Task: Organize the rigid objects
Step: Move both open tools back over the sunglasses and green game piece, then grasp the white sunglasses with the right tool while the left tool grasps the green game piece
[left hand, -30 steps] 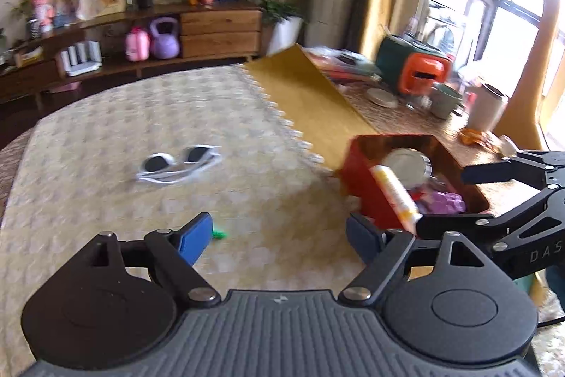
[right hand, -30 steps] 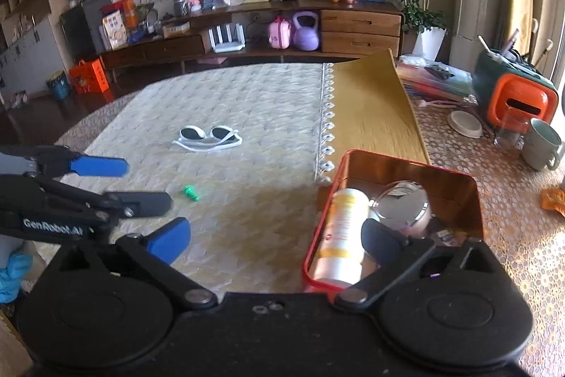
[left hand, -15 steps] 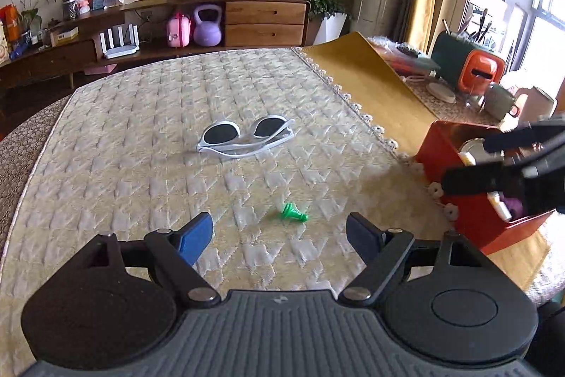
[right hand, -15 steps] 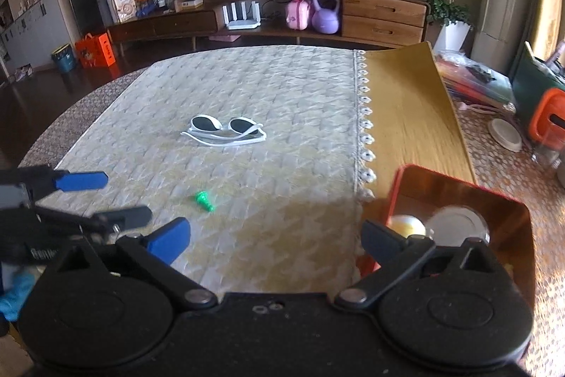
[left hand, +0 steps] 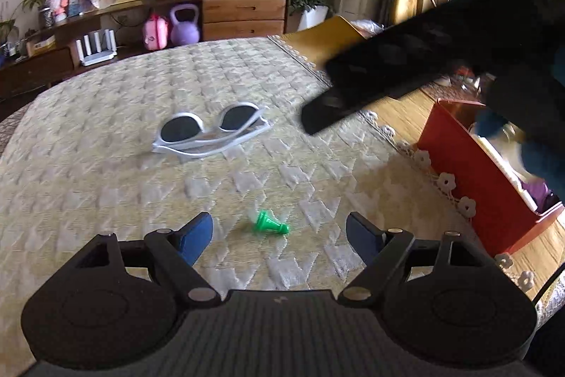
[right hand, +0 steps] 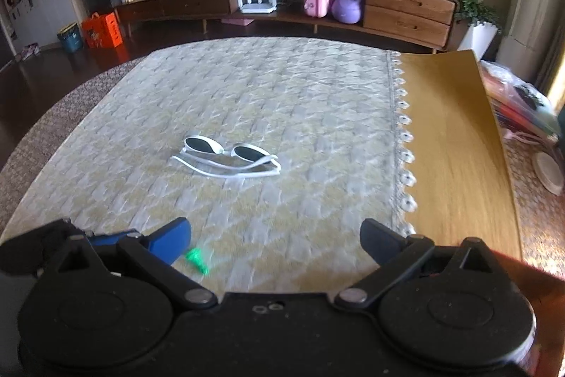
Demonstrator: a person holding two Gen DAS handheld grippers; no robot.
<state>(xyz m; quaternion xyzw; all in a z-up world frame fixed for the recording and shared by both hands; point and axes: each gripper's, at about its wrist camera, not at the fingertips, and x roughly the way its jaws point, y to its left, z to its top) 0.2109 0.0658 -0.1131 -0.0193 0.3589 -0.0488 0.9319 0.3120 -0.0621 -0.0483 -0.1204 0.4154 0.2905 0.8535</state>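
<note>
A small green plastic piece lies on the quilted cloth just ahead of my left gripper, between its two blue-padded fingers, which stand open and apart from it. White sunglasses lie folded farther back on the cloth. A red box holding several items sits at the right. My right gripper is open and empty above the cloth. In its view the sunglasses are straight ahead and the green piece is by its left finger. Its dark, blurred body crosses the left wrist view.
A yellow mat runs along the cloth's lace edge at the right. A white dish and papers lie beyond it. A wooden sideboard with a purple kettlebell stands behind the table.
My left gripper has sunk toward the green piece, which now lies between its fingers. My right gripper has swung left, away from the red box and over the cloth.
</note>
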